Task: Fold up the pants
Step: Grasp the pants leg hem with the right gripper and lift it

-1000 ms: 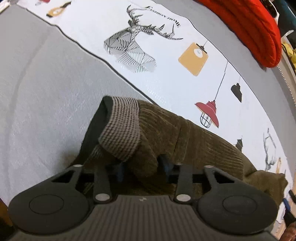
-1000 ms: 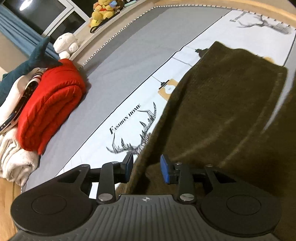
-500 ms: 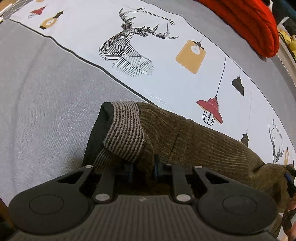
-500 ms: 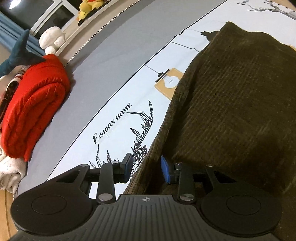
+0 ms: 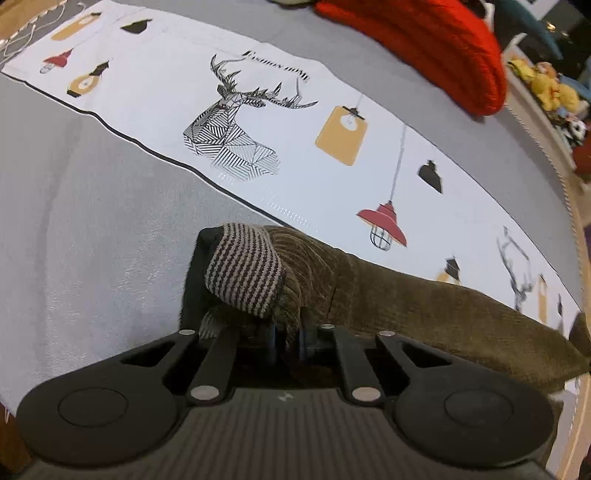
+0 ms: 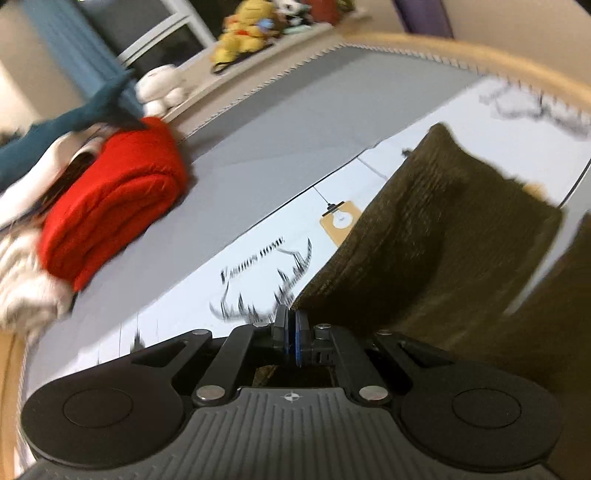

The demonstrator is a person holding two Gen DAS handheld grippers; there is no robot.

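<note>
Your left gripper (image 5: 287, 338) has just closed and pinches the olive corduroy pants (image 5: 424, 306) by the striped waistband (image 5: 243, 271) on the bedspread (image 5: 74, 221). Your right gripper (image 6: 291, 338) has just pressed shut on their edge. Beside them, print reads "FASHION HOME" (image 6: 253, 258).

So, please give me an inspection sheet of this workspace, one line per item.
Surface: bed, grey cover with a white printed band.
Job's things: olive corduroy pants, striped cuff at one end.
Clutter: folded red knit; light clothes beside it.
Grippers: left gripper shut on the pants near the cuff; right gripper shut on the pants' edge.
Cables: nothing seen.
Surroundings: plush toys on a ledge, blue curtain.
</note>
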